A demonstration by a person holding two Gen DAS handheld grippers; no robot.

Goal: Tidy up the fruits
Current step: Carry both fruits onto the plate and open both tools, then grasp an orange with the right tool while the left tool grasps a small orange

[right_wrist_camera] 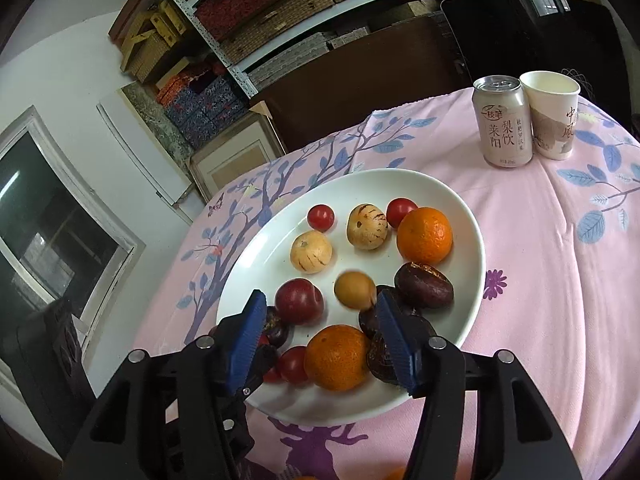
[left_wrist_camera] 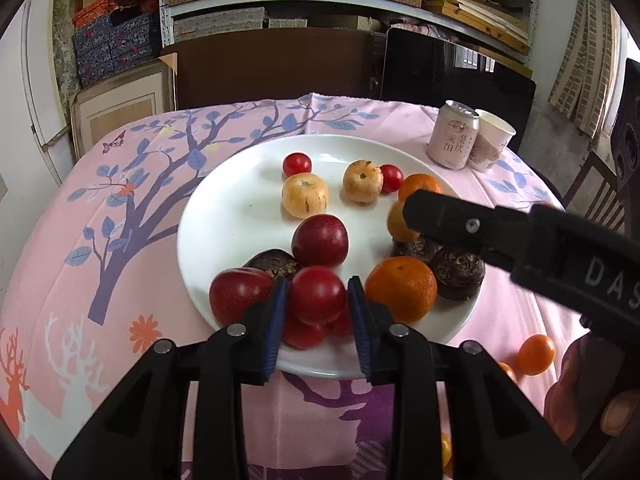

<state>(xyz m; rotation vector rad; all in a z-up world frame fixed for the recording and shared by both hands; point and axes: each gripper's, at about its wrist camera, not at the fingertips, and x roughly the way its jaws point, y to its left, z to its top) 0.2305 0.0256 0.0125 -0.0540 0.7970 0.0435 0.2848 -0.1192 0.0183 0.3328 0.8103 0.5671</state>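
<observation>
Left wrist view: the left gripper [left_wrist_camera: 318, 300] stands slightly parted around a red plum [left_wrist_camera: 317, 294] at the near rim of the white plate [left_wrist_camera: 224, 216]; whether the pads press it I cannot tell. Most fruit is already plated, but small oranges [left_wrist_camera: 536, 354] lie on the tablecloth [left_wrist_camera: 100, 280] at lower right, so work is left.

Right wrist view: the right gripper [right_wrist_camera: 320, 332] hangs released over the plate, a blurred little orange fruit [right_wrist_camera: 354, 290] between its fingers. The plate's upper left is free; the can [right_wrist_camera: 503, 120] and paper cup [right_wrist_camera: 554, 114] stand well apart.
</observation>
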